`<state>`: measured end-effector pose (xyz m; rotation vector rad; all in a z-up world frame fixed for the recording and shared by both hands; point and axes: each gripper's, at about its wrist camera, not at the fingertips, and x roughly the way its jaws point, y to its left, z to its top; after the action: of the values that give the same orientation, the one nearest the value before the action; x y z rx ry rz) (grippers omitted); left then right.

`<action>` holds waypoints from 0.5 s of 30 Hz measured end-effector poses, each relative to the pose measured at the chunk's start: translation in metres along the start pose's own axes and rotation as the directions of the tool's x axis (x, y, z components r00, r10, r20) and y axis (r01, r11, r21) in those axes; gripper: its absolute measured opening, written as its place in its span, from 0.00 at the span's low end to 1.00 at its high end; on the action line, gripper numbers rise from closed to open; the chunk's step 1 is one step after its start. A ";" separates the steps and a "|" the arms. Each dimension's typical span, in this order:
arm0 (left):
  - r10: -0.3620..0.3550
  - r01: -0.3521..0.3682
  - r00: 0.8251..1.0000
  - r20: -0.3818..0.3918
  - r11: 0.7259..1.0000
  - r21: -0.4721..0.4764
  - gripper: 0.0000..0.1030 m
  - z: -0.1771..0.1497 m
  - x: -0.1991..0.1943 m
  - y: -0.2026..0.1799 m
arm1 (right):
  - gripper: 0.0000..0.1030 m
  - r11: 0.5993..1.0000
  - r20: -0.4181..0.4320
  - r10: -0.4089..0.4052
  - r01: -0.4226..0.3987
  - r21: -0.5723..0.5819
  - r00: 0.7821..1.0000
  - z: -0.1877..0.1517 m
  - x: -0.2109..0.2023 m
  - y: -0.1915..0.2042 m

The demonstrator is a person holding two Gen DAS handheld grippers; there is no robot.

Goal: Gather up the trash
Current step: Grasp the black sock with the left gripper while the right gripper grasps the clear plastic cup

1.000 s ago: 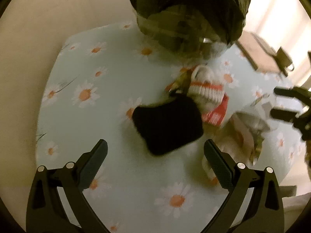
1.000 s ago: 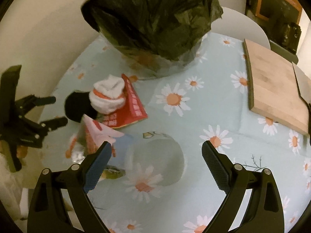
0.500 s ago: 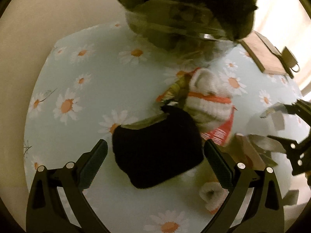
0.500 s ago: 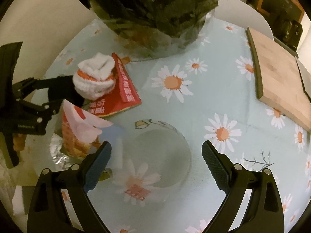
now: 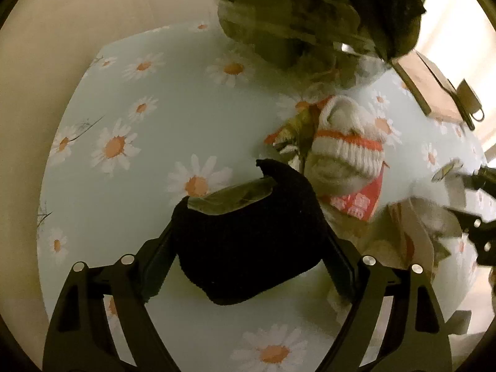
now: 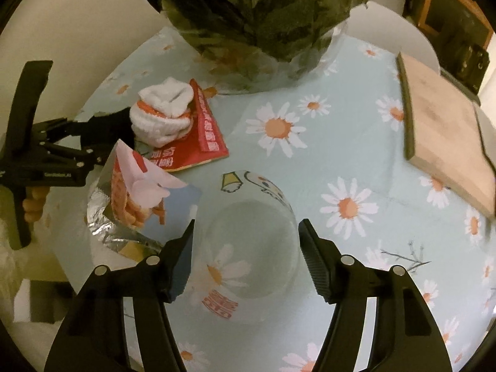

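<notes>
Since a second ago both grippers have closed in: the left gripper [image 5: 248, 248] now clamps the black sock [image 5: 248, 232], while the right gripper [image 6: 246, 259] straddles the clear cup [image 6: 251, 248], fingers apart and seemingly not yet touching. Both sit on the daisy tablecloth [image 6: 356, 161] before the black trash bag [image 6: 263, 15]. Right of the bag lies a wooden board [image 6: 443, 124]; cream wall rises behind it.

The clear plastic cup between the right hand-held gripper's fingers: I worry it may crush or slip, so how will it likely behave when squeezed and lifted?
The clear plastic cup looks thin-walled and see-through, so it probably flexes or buckles under a firm squeeze. It appears empty, so likely very light. It lies on its side on the tablecloth, so a nudge from the right hand-held gripper could roll it.
</notes>
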<state>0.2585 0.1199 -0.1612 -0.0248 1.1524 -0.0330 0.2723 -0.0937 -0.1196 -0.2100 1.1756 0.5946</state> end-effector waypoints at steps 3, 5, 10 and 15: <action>0.012 -0.012 1.000 0.000 1.000 0.013 0.82 -0.006 -0.007 0.000 | 0.58 1.000 0.012 0.019 -0.019 0.016 1.000 0.000 -0.008 -0.003; 0.017 -0.017 1.000 0.007 1.000 0.015 0.82 -0.009 -0.011 -0.001 | 0.59 0.999 0.014 0.026 -0.026 0.023 1.000 -0.001 -0.014 -0.004; 0.025 -0.025 1.000 0.010 0.999 0.022 0.82 -0.017 -0.021 -0.002 | 0.59 0.999 -0.005 -0.018 0.018 0.029 1.000 -0.007 -0.024 -0.002; 0.038 -0.039 0.999 0.017 0.999 0.032 0.82 -0.027 -0.036 -0.001 | 0.60 0.998 -0.008 -0.007 0.007 0.063 1.000 -0.016 -0.033 -0.008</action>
<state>0.2195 0.1201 -0.1389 0.0260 1.1354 -0.0174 0.2556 -0.1185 -0.0970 -0.1627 1.1989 0.5503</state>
